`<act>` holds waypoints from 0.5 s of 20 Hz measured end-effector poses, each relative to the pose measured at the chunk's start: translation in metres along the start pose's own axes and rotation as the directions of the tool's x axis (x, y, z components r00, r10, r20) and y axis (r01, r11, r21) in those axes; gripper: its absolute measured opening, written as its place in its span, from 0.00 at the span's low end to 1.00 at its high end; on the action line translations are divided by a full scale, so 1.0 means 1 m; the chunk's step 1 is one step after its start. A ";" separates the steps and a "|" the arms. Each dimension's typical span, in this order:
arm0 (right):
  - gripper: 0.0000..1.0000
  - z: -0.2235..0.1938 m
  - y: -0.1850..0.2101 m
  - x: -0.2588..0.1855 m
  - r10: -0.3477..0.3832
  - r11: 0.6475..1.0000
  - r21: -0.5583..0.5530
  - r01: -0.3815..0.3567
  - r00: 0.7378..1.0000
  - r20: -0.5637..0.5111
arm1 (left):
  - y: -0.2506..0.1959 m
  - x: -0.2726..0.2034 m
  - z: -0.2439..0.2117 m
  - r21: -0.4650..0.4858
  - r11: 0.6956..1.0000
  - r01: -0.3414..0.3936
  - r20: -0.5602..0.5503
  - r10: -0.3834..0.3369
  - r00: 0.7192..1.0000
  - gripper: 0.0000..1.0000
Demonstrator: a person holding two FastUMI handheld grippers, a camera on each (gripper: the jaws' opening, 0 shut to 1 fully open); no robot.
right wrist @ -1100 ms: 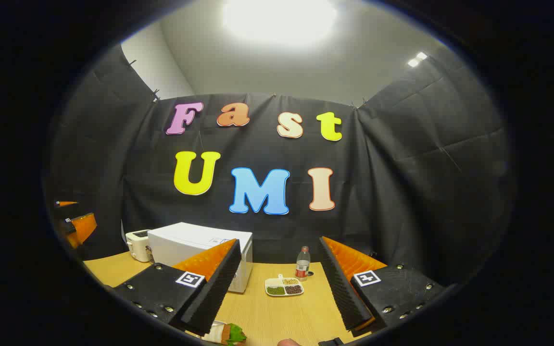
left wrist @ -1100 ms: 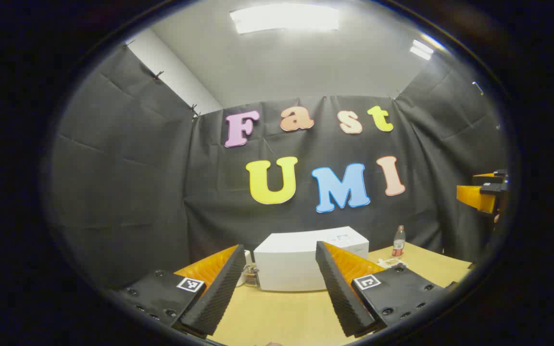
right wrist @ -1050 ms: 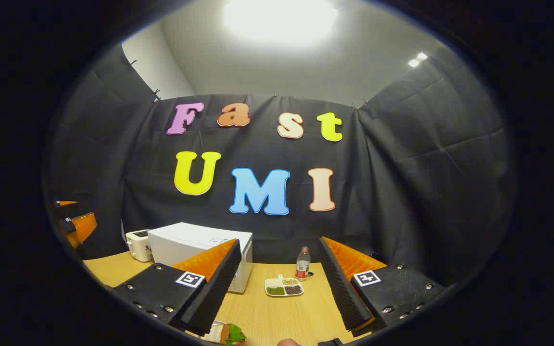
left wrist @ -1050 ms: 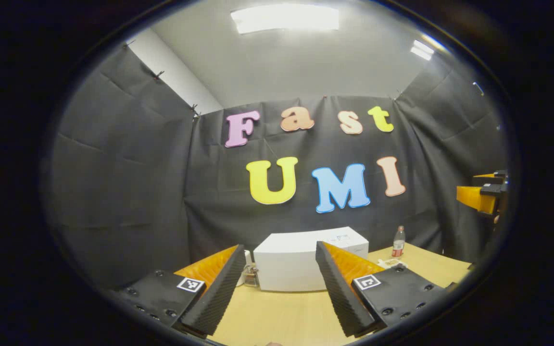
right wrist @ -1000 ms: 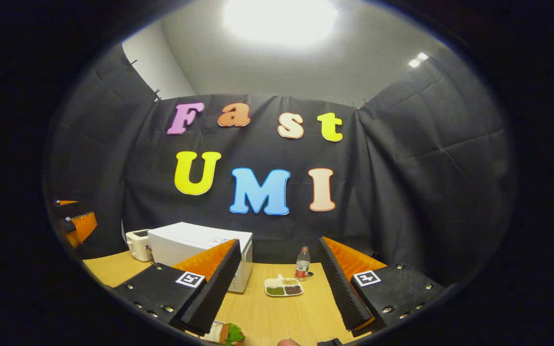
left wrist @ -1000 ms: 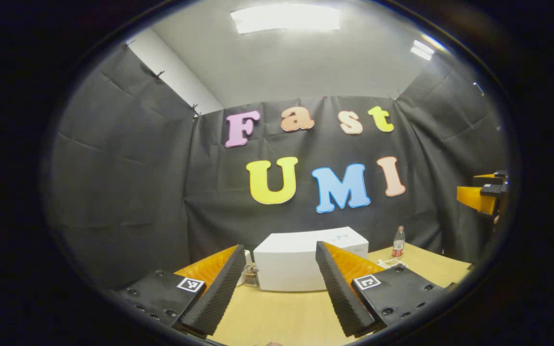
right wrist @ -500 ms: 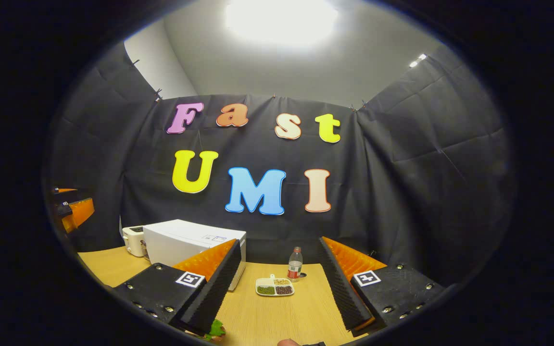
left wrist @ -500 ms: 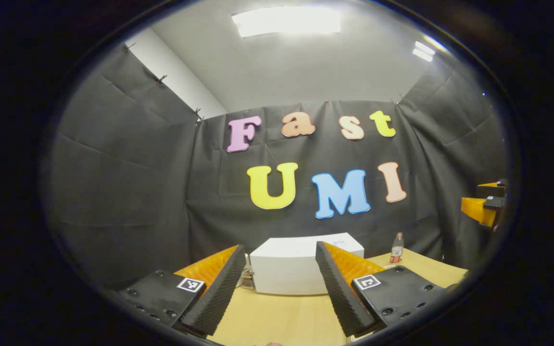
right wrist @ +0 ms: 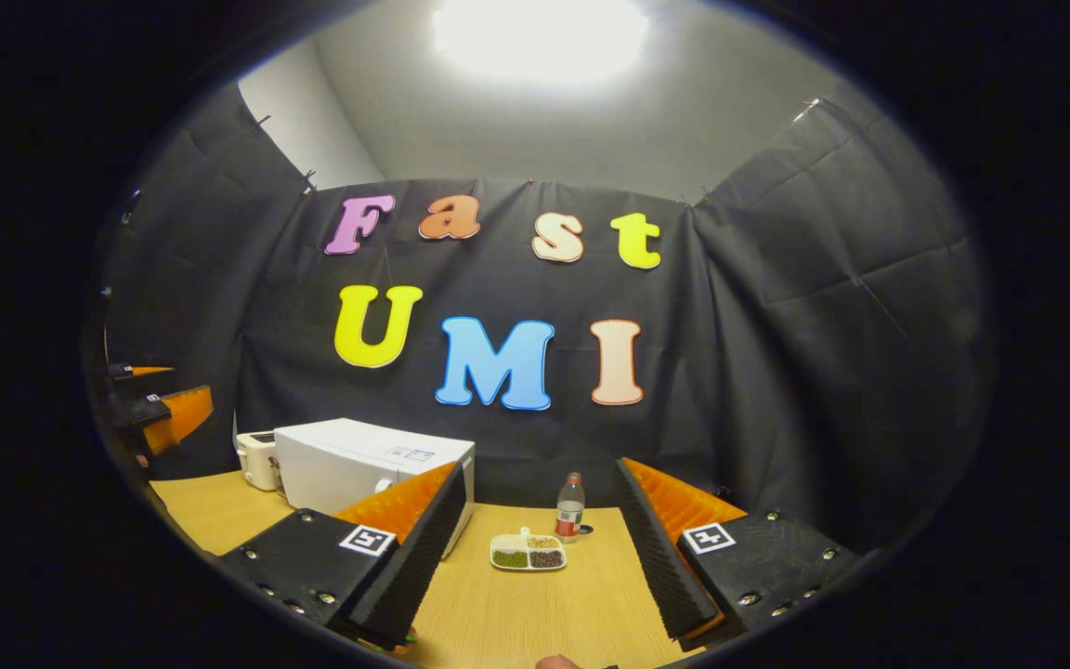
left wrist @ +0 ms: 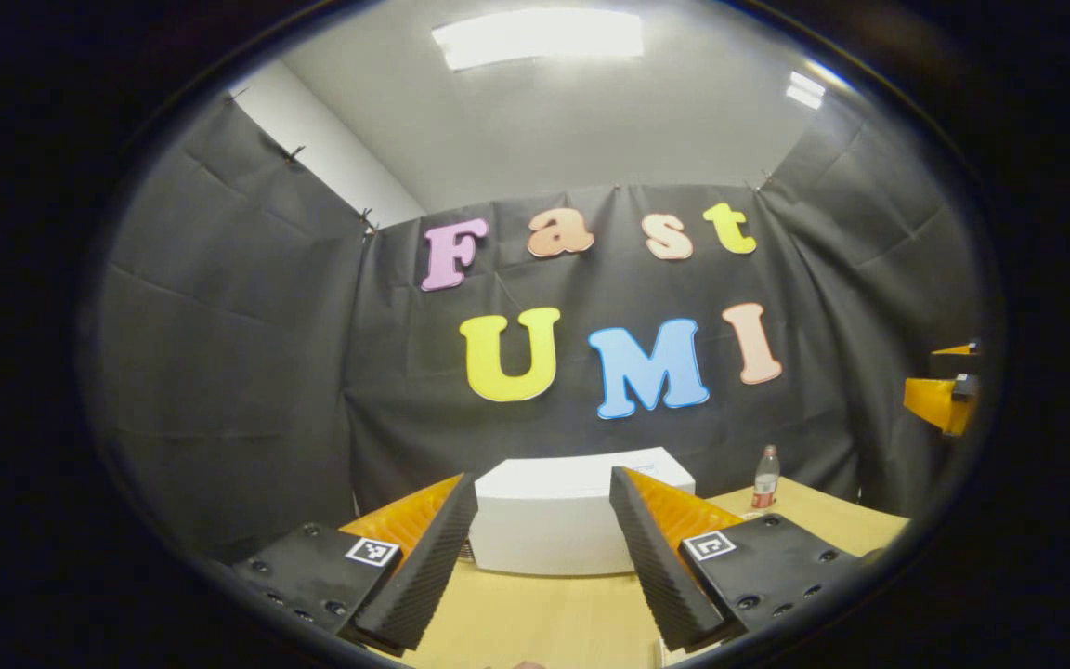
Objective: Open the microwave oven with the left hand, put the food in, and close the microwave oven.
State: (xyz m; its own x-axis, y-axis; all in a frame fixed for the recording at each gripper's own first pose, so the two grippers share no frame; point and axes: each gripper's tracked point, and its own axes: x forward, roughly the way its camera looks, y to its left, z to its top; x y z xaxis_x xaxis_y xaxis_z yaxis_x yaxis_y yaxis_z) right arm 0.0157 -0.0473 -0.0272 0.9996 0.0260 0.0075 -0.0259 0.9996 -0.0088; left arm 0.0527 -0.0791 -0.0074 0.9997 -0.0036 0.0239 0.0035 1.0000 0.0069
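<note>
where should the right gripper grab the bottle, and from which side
Grip the bottle round its body, below the cap, with one finger on each side. It stands upright and is narrow, so the open right gripper should span it. Coming in level from the near right looks best, since the dish lies just in front and to the left of it.

No legible text, microwave top sticker too small, bottle label unreadable
</note>
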 end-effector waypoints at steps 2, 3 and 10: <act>0.96 0.000 -0.002 0.009 -0.033 0.999 0.012 0.033 0.999 -0.001 | -0.008 0.024 -0.012 -0.010 0.999 0.034 0.001 -0.034 0.999 0.91; 0.96 0.000 -0.003 0.013 -0.055 0.998 0.013 0.055 0.998 -0.008 | -0.015 0.038 -0.018 -0.020 0.998 0.056 -0.001 -0.056 0.998 0.91; 0.96 0.012 0.001 0.037 -0.151 0.988 -0.003 0.151 0.988 0.024 | -0.052 0.131 -0.056 -0.027 0.984 0.178 0.010 -0.178 0.984 0.95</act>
State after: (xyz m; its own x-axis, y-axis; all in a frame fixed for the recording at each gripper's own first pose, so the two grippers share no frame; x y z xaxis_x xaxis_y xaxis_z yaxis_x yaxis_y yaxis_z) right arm 0.0529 -0.0454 -0.0150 0.9916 -0.1252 0.0324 0.1256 0.9920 -0.0103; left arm 0.1843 -0.1316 -0.0601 0.9828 -0.1819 0.0319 0.1825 0.9831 -0.0158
